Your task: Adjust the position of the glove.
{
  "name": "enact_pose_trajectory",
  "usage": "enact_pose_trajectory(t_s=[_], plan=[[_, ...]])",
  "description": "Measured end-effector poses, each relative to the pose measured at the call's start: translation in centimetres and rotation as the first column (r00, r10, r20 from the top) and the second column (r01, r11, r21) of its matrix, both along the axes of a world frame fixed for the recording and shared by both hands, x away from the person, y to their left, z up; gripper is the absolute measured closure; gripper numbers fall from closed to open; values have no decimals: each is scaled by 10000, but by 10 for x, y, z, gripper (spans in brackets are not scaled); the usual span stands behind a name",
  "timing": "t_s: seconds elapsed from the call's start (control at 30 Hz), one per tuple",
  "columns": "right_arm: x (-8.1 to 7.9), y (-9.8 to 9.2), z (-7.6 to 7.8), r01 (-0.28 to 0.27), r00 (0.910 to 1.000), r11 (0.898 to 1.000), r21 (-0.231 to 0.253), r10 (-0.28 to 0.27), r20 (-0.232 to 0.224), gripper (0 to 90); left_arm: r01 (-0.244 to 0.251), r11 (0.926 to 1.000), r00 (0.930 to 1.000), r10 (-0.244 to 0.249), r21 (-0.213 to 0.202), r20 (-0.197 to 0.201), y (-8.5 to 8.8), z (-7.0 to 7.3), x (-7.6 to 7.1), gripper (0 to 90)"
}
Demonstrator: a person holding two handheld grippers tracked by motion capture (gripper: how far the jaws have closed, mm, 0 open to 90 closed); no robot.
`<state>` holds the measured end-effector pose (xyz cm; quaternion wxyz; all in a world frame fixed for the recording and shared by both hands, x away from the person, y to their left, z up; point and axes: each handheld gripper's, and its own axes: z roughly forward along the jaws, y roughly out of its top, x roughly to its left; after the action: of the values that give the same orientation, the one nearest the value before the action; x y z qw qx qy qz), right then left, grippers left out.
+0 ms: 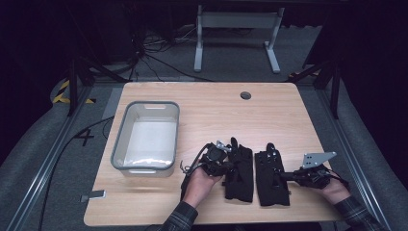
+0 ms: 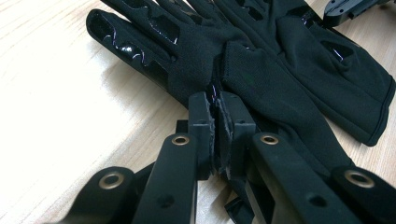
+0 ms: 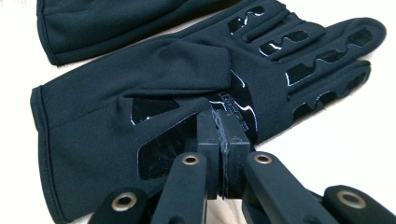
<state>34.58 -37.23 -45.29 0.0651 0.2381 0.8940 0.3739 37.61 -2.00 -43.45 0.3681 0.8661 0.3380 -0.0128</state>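
Note:
Two black gloves with glossy grip patches lie flat side by side near the table's front edge, fingers pointing away from the person. My left gripper (image 1: 230, 165) comes in from the left and is shut on the edge of the left glove (image 1: 240, 175); in the left gripper view the jaws (image 2: 217, 126) pinch a fold of its fabric (image 2: 196, 56). My right gripper (image 1: 282, 175) comes in from the right and is shut on the edge of the right glove (image 1: 269, 185); in the right gripper view the closed tips (image 3: 222, 133) grip the palm side of that glove (image 3: 154, 93).
A grey-rimmed white bin (image 1: 118, 139) stands on the left part of the wooden table (image 1: 211, 110). A round cable hole (image 1: 246, 95) sits near the far edge. Behind the table stands a grey metal frame (image 1: 235, 21) on the floor.

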Motion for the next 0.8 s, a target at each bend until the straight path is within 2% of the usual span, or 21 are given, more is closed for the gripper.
enact_pose_trajectory(t_s=[0.23,0.4,0.63,0.8], plan=[[0,5,-1,-91,10000,10000,-8,91,11,900,104,9999,9999,-103,125,-123,-2,-2,1,843],[0,8,0,-110,9999,9999,-27,110,14,900,145,9999,9998,-145,41,-110,-3,-1,0,841],[1,11,-1,-152,9999,9998,84,153,-52,900,145,9983,9998,-154,-557,-142,-1,3,-1,836],[1,18,0,-245,9997,9997,27,245,-11,900,156,9976,9999,-156,-671,11,0,8,0,833]])
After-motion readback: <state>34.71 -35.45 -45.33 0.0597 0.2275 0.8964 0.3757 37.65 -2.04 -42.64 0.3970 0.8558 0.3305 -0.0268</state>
